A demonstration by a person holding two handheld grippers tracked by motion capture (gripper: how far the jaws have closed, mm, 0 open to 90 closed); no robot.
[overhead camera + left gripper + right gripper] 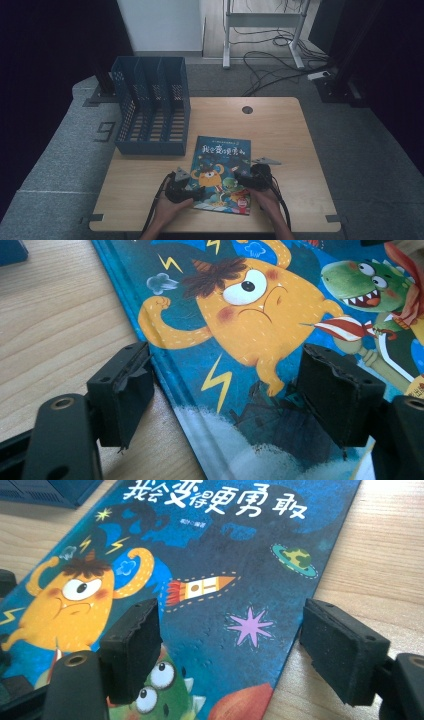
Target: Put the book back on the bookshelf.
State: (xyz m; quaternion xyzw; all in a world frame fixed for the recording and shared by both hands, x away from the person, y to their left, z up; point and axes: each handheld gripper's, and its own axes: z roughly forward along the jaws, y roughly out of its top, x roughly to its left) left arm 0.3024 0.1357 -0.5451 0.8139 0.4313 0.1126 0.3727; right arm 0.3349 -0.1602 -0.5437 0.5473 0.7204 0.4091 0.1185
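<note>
Near the front edge of the surface point(300, 150) lies a picture book point(222, 172), flat and cover up, slightly askew. Both hands come in low from that edge. The left gripper point(186, 190) straddles the book's left edge with its jaws wide apart, gripping nothing; the right gripper point(252, 181) straddles the right edge the same way, likely to pinch both sides for a lift. Farther back, toward the left rear corner, stands a blue file rack point(152, 107), probably where the book belongs.
</note>
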